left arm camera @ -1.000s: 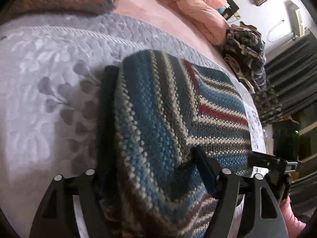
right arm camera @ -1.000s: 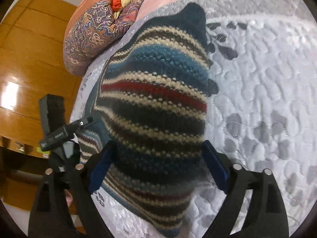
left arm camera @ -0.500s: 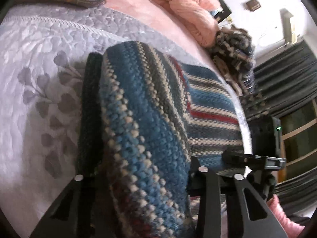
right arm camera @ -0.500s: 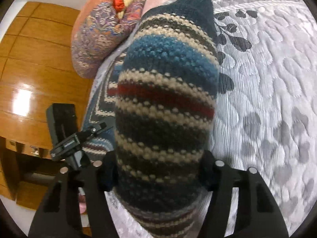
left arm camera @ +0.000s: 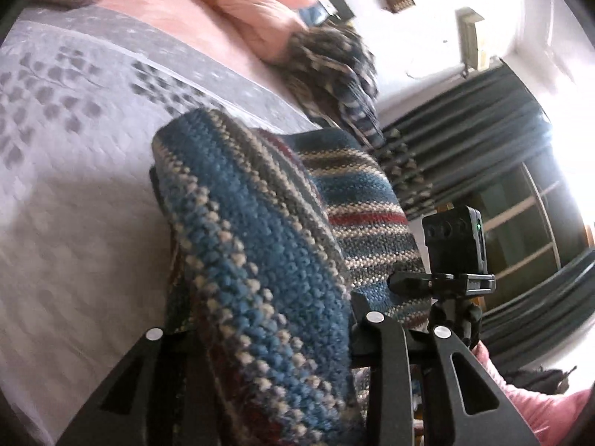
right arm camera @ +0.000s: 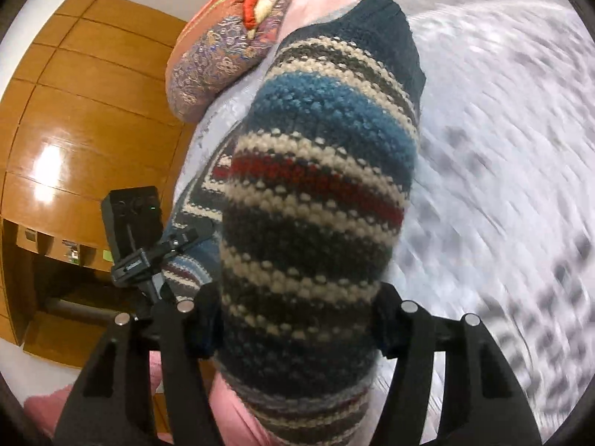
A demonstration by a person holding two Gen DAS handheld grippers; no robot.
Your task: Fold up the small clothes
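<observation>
Evidently each gripper clamps a bunched part of the striped knit garment (left arm camera: pixel 260 260): the left gripper (left arm camera: pixel 260 338) has its fingers narrowed on a thick roll of it, and the right gripper (right arm camera: pixel 293 312) pinches another fold, the dark ribbed cuff (right arm camera: pixel 390 29) hanging beyond. Holding both parts up lets the raised portion be carried over the part lying flat on the grey quilted bedspread (left arm camera: pixel 74 193), towards its right edge, probably to make a fold. A checked cloth heap (left arm camera: pixel 331 67) sits near the far edge. No container is visible.
</observation>
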